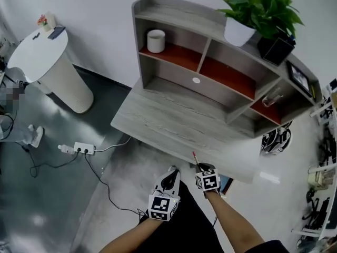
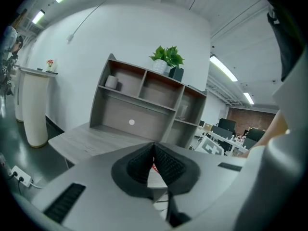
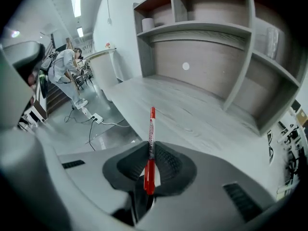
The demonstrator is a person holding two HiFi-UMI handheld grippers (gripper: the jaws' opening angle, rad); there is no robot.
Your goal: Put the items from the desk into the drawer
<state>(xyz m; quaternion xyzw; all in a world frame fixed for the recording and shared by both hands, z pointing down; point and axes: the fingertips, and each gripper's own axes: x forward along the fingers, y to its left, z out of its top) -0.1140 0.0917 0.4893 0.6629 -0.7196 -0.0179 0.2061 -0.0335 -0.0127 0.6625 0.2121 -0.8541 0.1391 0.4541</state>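
Your right gripper (image 3: pixel 150 166) has its jaws pinched on the red pen (image 3: pixel 151 129), which points to twelve o'clock over the near edge of the desk (image 1: pixel 174 115). Your left gripper (image 2: pixel 154 163) is closed on nothing. The pen is gripped low on its barrel, so a quick swing could tilt it or let it slip out. No drawer is in sight yet.

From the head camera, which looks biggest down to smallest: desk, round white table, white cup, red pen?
1. desk
2. round white table
3. white cup
4. red pen, smallest even though it is nearest the camera
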